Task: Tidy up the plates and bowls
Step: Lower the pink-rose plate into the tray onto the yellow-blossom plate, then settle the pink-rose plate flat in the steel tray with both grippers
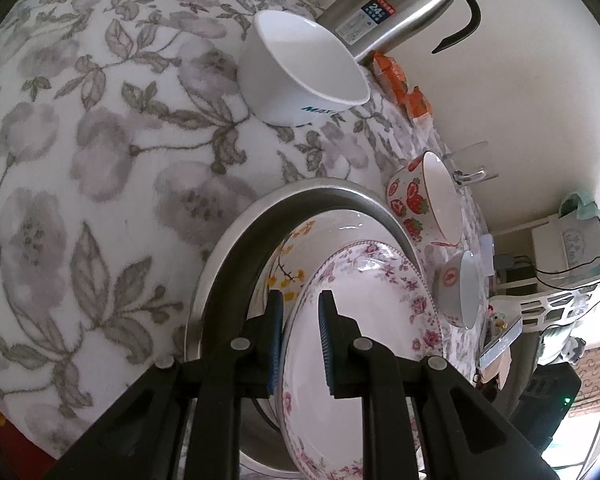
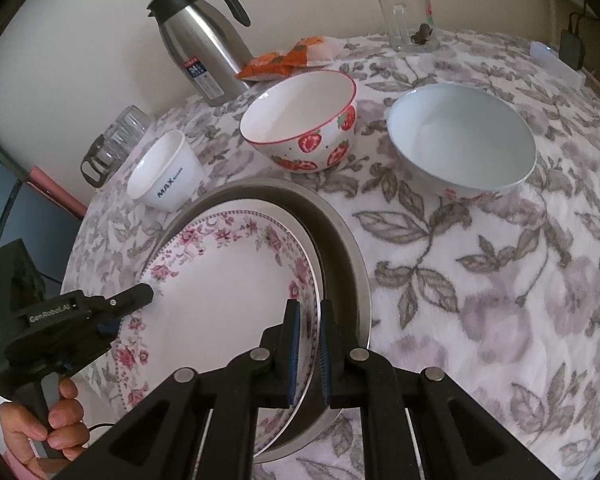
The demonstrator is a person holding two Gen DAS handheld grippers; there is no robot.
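Observation:
A pink-flowered plate [image 2: 228,288] lies on a yellow-flowered plate [image 1: 296,248] inside a round steel tray [image 2: 340,240]. My left gripper [image 1: 300,320] is shut on the flowered plate's rim [image 1: 364,308]; it also shows in the right wrist view [image 2: 140,296]. My right gripper [image 2: 308,332] is shut on the opposite rim of the same plate. A strawberry bowl [image 2: 304,120], a pale blue-white bowl [image 2: 460,136] and a small white MAX bowl [image 2: 164,172] stand on the flowered tablecloth beyond the tray.
A steel thermos jug [image 2: 204,44] stands at the back by the wall, with orange snack packets [image 2: 284,60] beside it. A glass mug [image 2: 408,16] is at the far edge. Glass tumblers [image 2: 116,140] sit at the left table edge.

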